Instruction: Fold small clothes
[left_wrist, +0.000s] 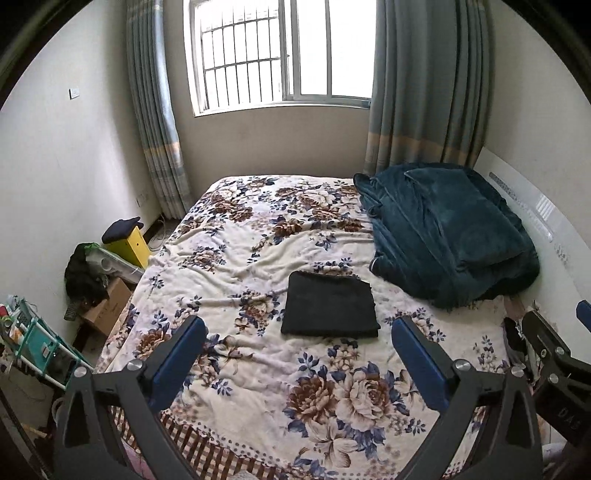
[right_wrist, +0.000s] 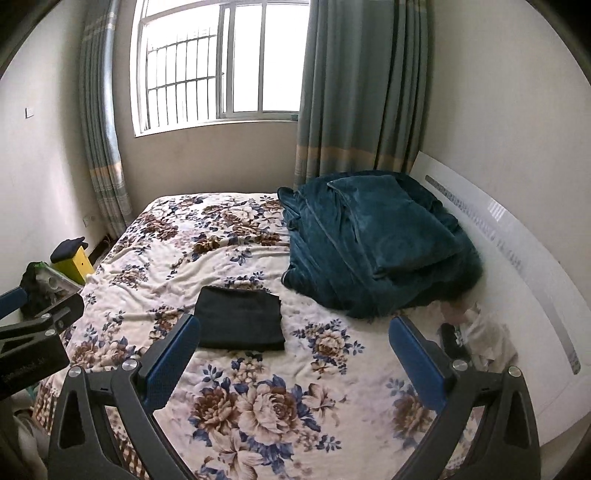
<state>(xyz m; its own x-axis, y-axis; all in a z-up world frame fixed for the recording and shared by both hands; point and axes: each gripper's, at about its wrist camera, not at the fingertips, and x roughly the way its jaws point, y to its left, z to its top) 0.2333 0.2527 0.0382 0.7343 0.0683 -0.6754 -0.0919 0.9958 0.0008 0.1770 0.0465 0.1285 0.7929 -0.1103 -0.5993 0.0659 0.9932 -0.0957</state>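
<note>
Left hand-held gripper (left_wrist: 297, 334): jaws spread wide, nothing between them, held above the bed.
Right hand-held gripper (right_wrist: 293, 334): jaws likewise wide apart and empty.
Black garment (left_wrist: 330, 304): folded into a flat rectangle, lying on the floral bedspread (left_wrist: 236, 258), touched by neither gripper.
Teal blanket (left_wrist: 450, 236): bundled beyond the garment, near the headboard.
Task progress: this garment appears finished; no other unfolded small clothes clearly identifiable.

Faint embossed "DAS" on the right gripper (left_wrist: 554, 354) body; other lettering illegible.
</note>
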